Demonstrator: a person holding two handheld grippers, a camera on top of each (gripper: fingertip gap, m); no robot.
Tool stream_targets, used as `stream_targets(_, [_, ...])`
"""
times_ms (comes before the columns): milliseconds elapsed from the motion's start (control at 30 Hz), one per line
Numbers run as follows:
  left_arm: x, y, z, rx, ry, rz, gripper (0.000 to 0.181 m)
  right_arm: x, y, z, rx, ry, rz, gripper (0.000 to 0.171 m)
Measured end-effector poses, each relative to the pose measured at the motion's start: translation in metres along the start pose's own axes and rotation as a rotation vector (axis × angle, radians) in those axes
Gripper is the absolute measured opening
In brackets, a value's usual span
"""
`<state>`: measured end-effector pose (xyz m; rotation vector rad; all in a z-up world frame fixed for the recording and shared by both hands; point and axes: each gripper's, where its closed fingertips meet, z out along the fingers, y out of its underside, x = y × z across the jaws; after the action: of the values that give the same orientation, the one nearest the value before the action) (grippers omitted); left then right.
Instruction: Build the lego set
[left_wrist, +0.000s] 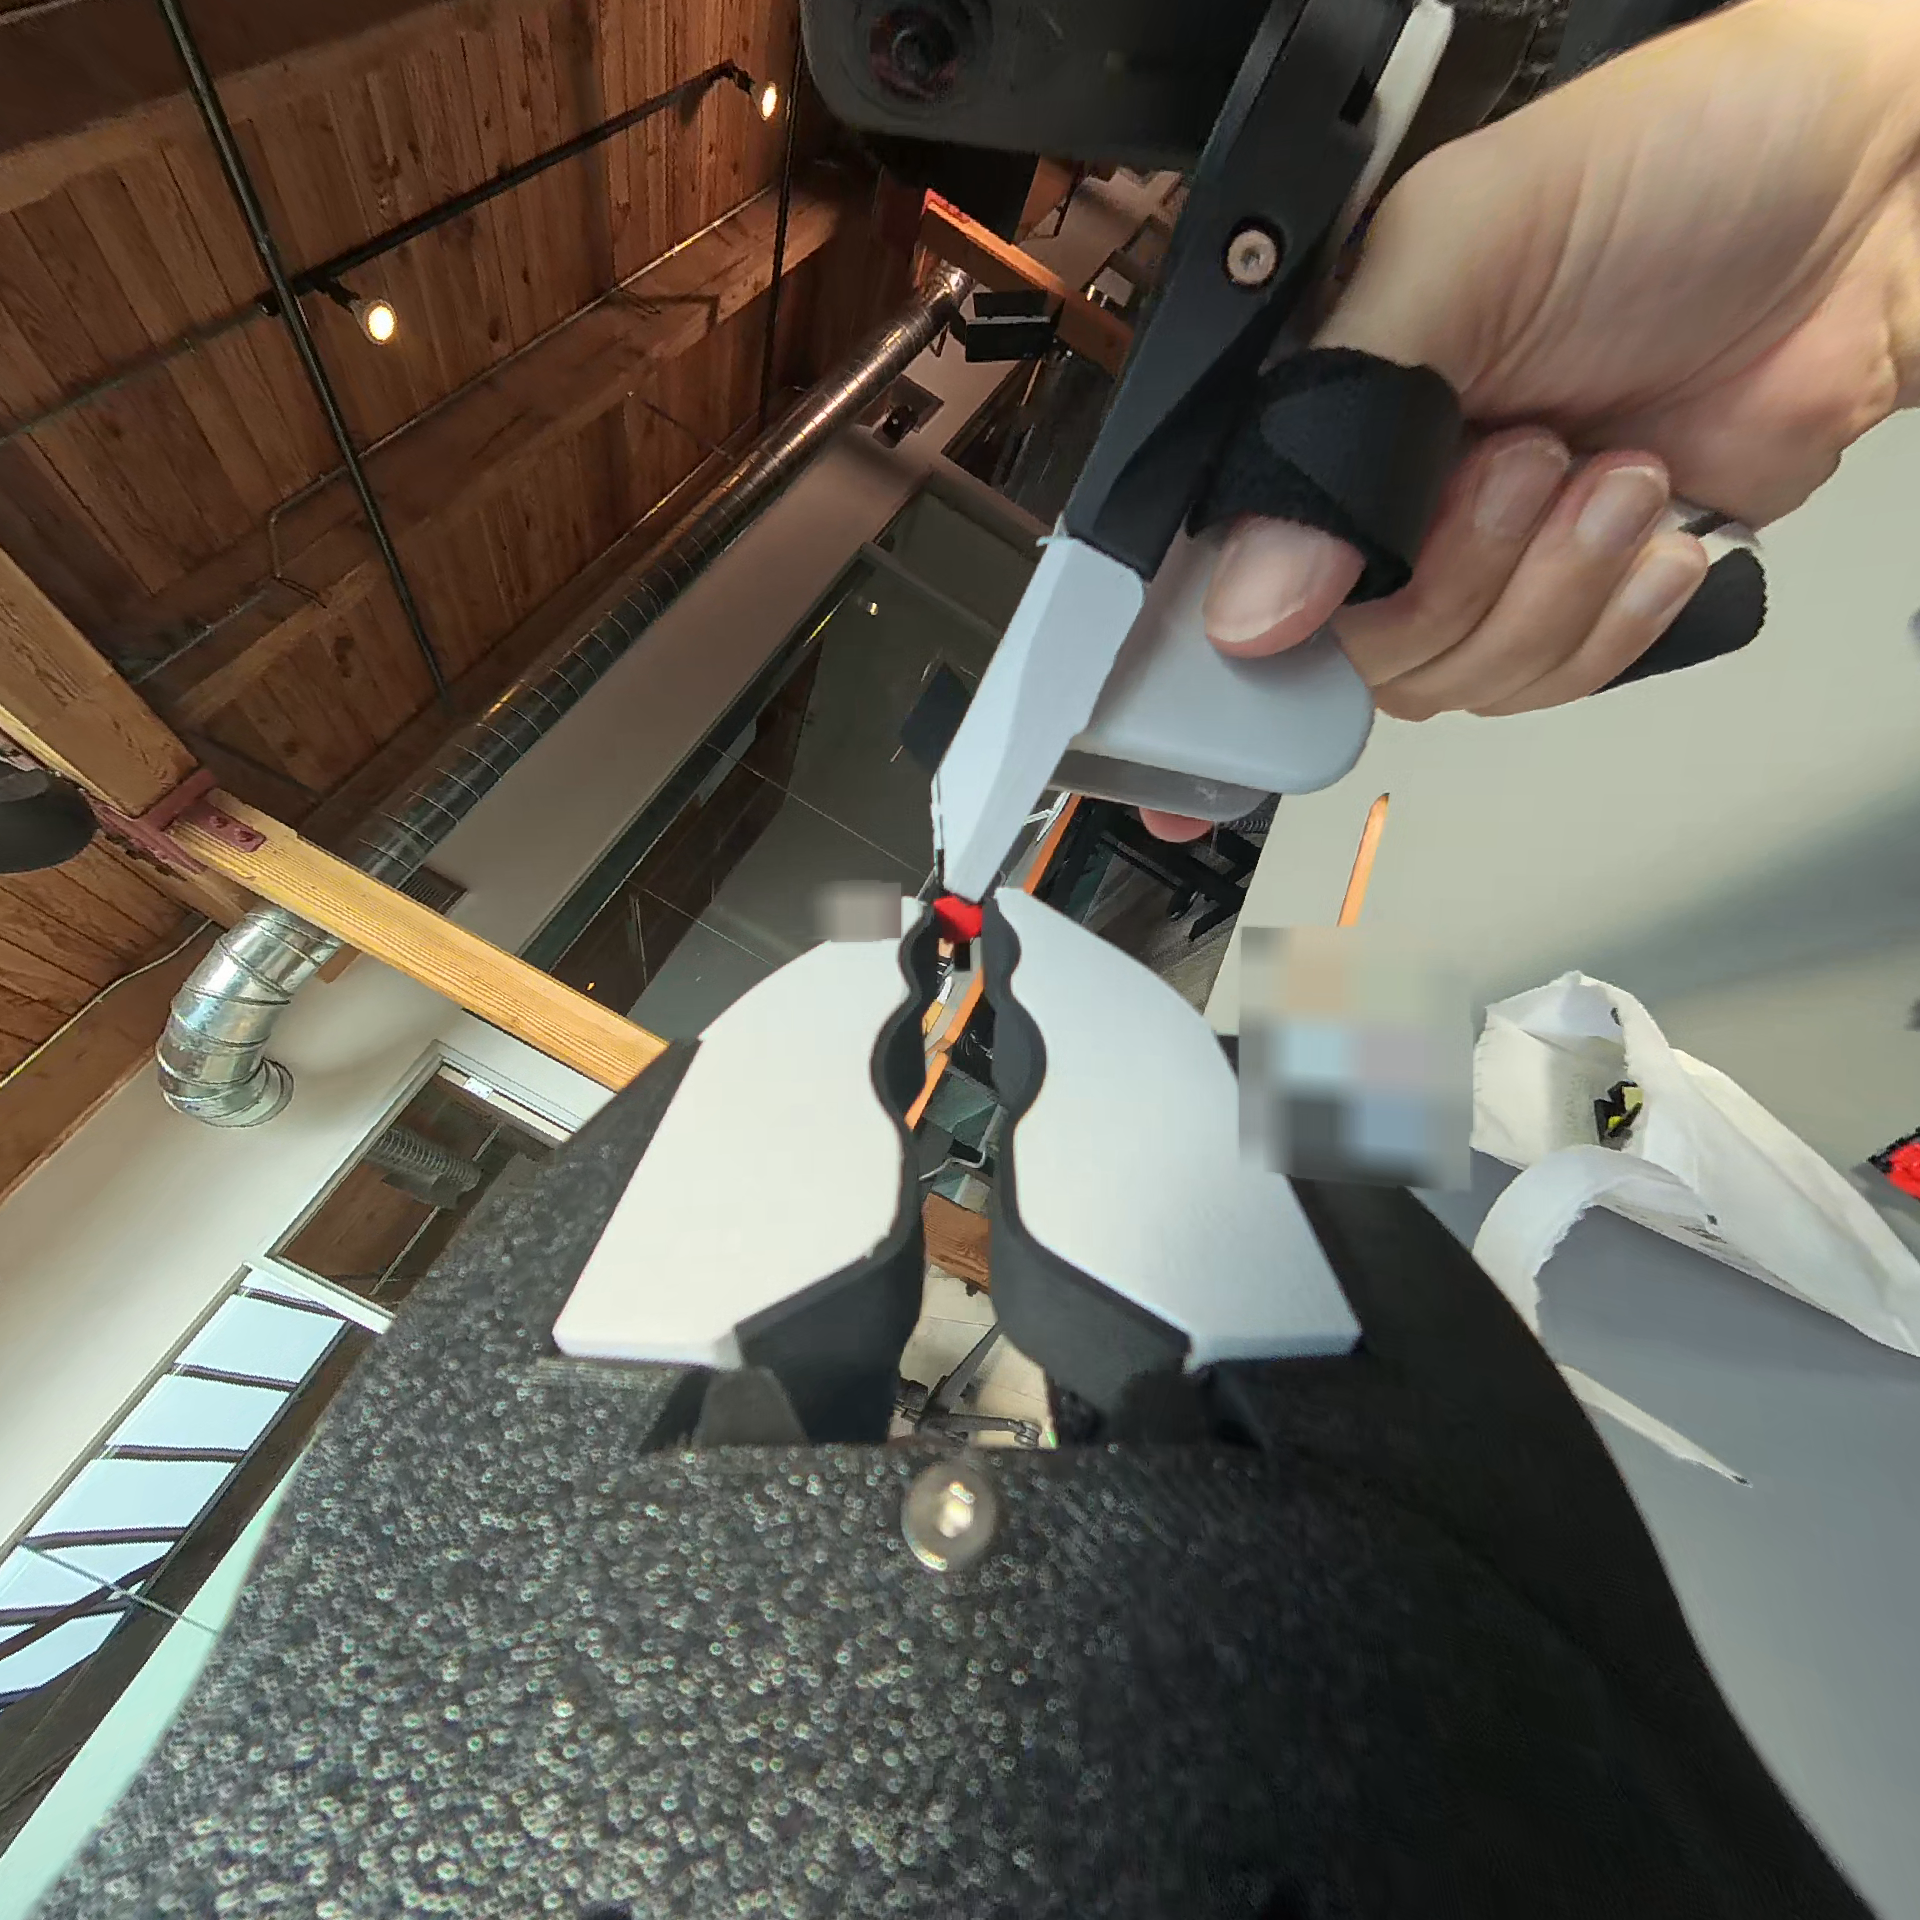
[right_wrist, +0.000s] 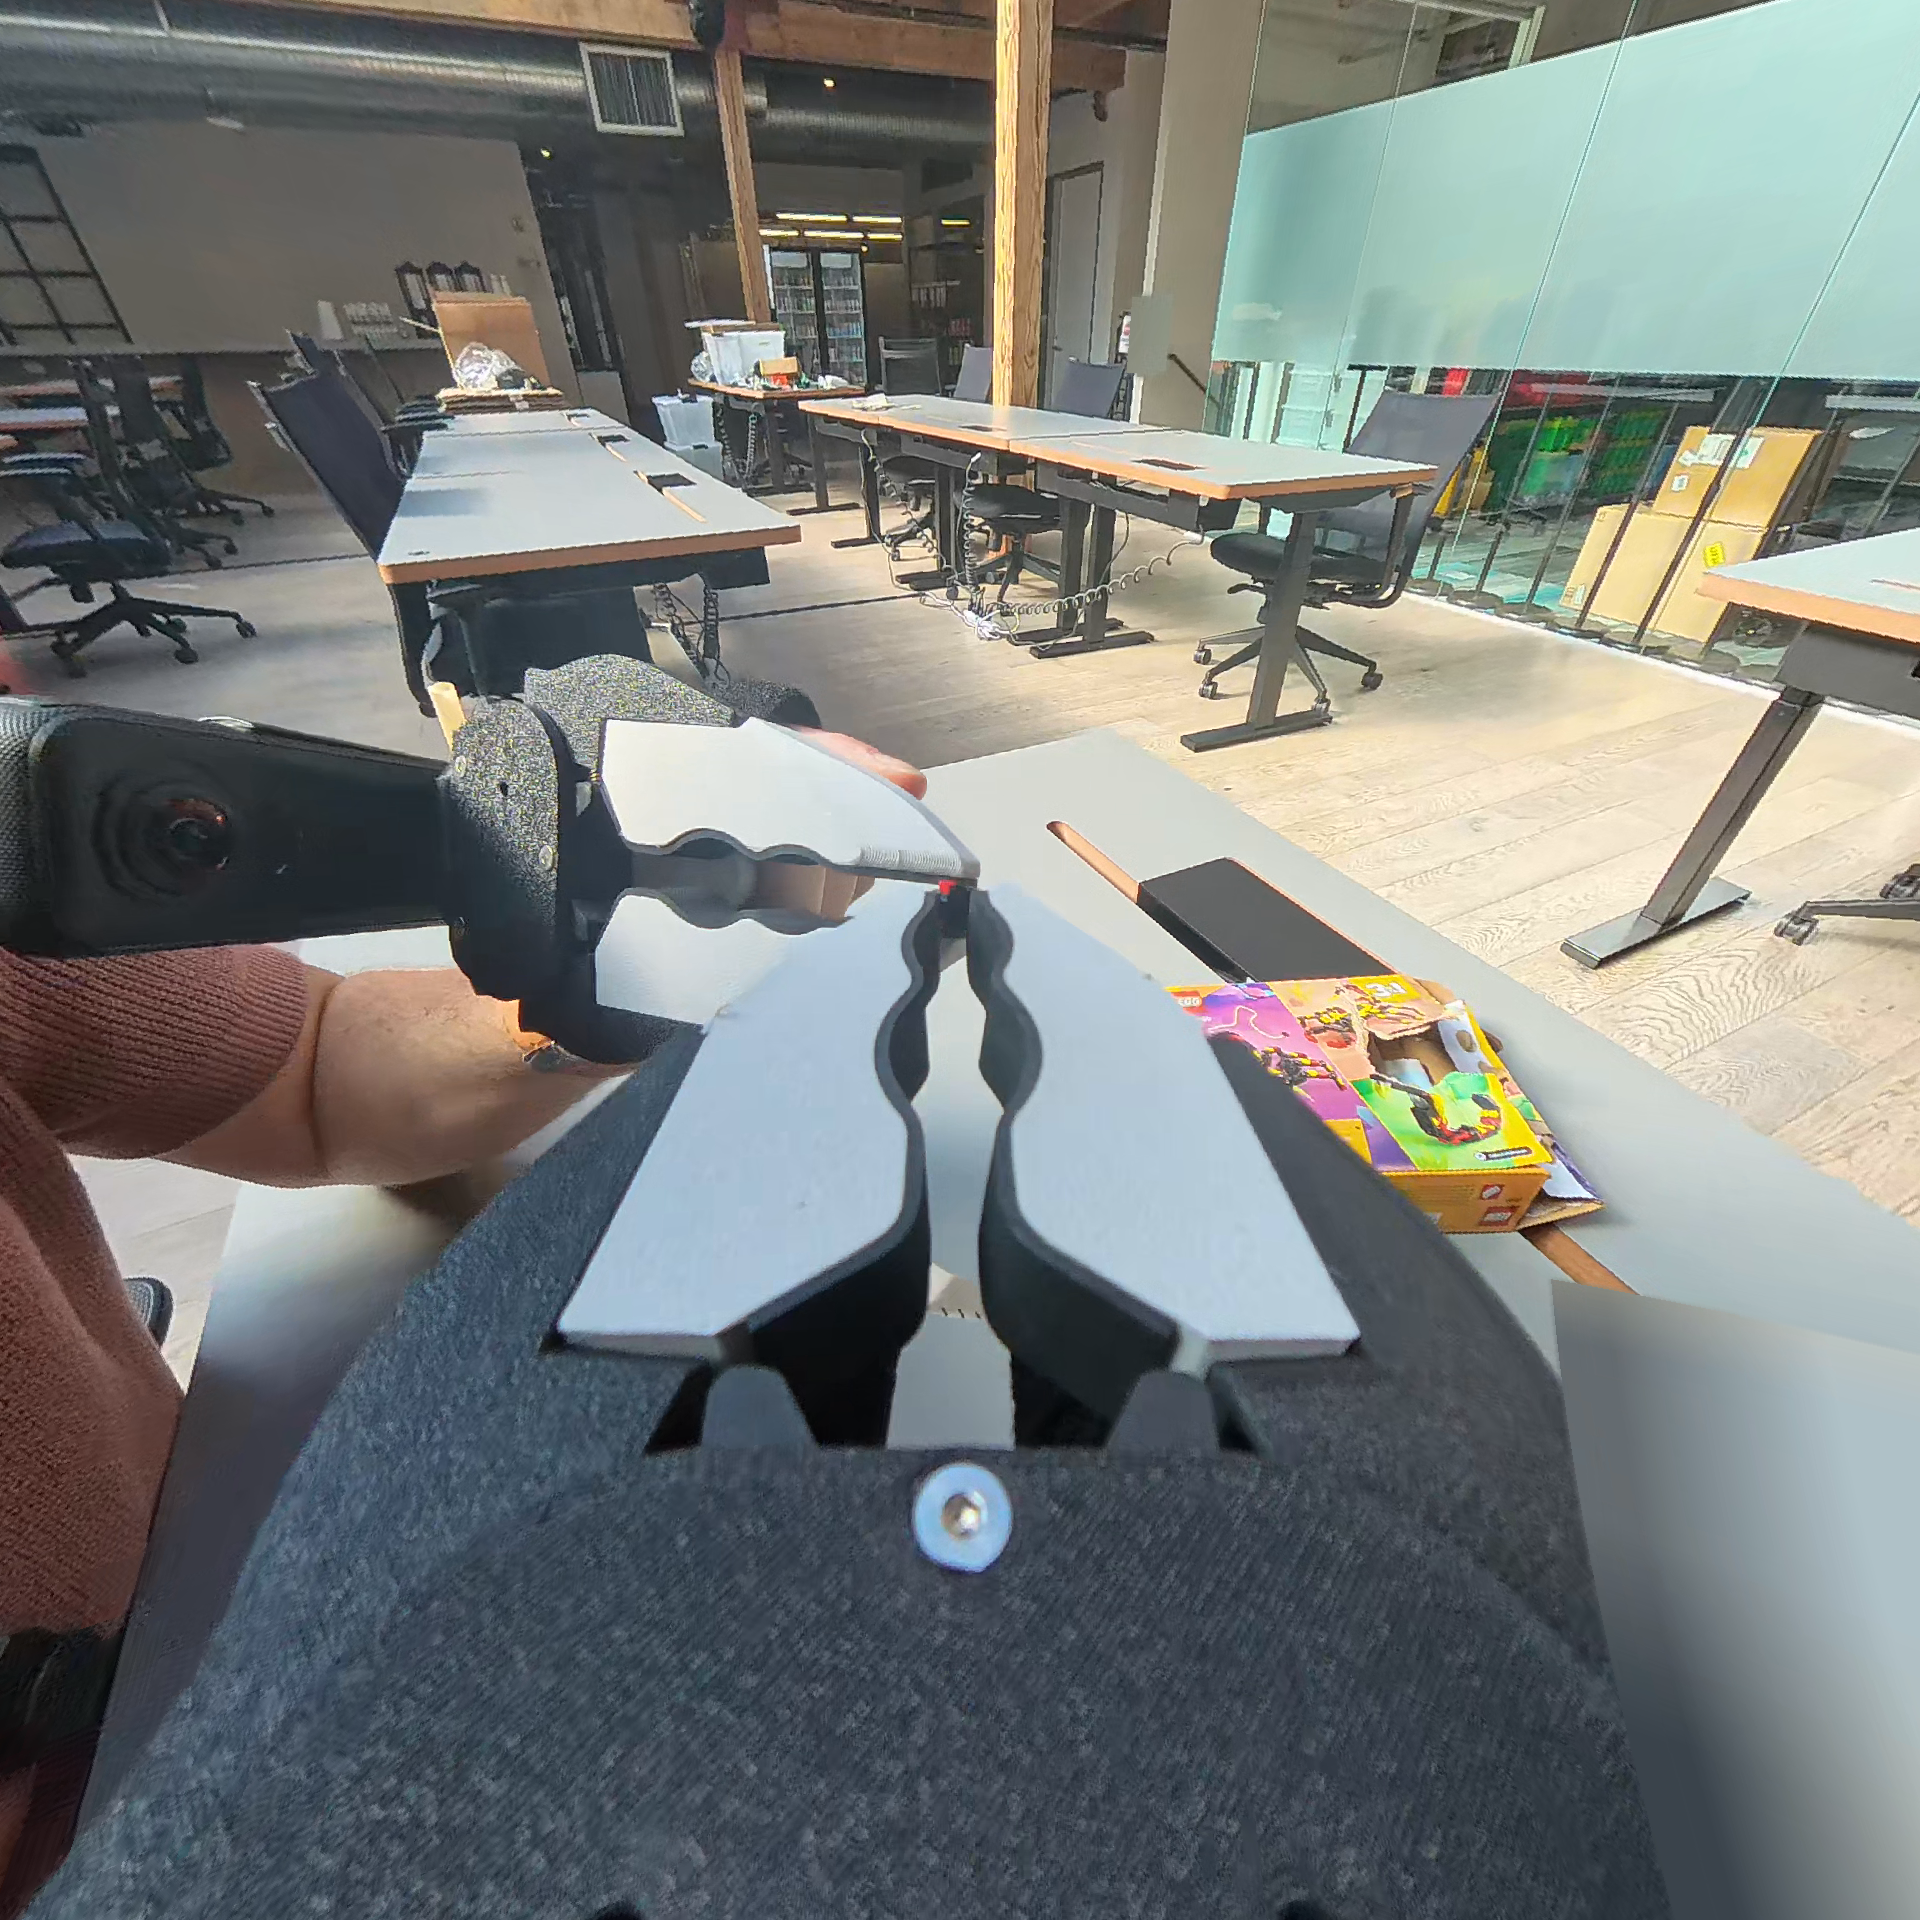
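A tiny red lego piece (left_wrist: 957, 917) with a dark bit under it sits between my left gripper's (left_wrist: 956, 925) fingertips, which are shut on it. The left wrist view points up at the ceiling. My right gripper (left_wrist: 974, 886) comes down from the upper right, held by a hand (left_wrist: 1558, 364), and its tip touches the red piece. In the right wrist view my right gripper (right_wrist: 949, 909) is nearly shut around the same small piece (right_wrist: 948, 888), and my left gripper (right_wrist: 961, 875) reaches in from the left, tips meeting mine. The piece is mostly hidden by the fingers.
A colourful lego box (right_wrist: 1382, 1091) lies on the grey table (right_wrist: 1714, 1195) to the right. A black inset (right_wrist: 1247, 925) is in the tabletop beyond it. A torn white paper bag (left_wrist: 1662, 1195) lies at the right. Desks and chairs stand beyond. Less than 4 cm separates the two grippers' tips.
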<state>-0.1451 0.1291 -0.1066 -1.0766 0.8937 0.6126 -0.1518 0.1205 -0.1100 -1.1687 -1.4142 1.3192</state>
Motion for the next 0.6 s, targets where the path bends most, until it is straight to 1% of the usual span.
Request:
stream_targets(100, [-0.005, -0.009, -0.007, 0.059, -0.016, -0.011, 0.007, -0.008, -0.007, -0.001, 0.044, -0.062, 0.027, 0.004])
stream_targets(167, [-0.009, -0.020, -0.011, 0.127, -0.027, -0.064, 0.007, -0.018, -0.015, -0.004, 0.129, -0.223, 0.169, 0.004])
stream_targets(200, [-0.010, -0.022, -0.012, 0.142, -0.027, -0.090, 0.007, -0.019, -0.017, -0.005, 0.160, -0.284, 0.234, 0.004])
stream_targets(233, [-0.009, -0.022, -0.011, 0.150, -0.027, -0.117, 0.007, -0.019, -0.018, -0.005, 0.177, -0.305, 0.264, 0.004])
stream_targets(400, [-0.009, -0.011, -0.009, 0.141, -0.015, -0.191, 0.006, -0.009, -0.015, 0.001, 0.191, -0.231, 0.254, 0.003])
stream_targets(533, [-0.007, -0.003, -0.006, 0.126, -0.016, -0.231, 0.006, -0.001, -0.011, 0.004, 0.154, -0.096, 0.137, 0.004])
stream_targets(600, [-0.006, 0.001, -0.005, 0.117, -0.024, -0.224, 0.006, 0.002, -0.009, 0.005, 0.151, -0.082, 0.136, 0.004])
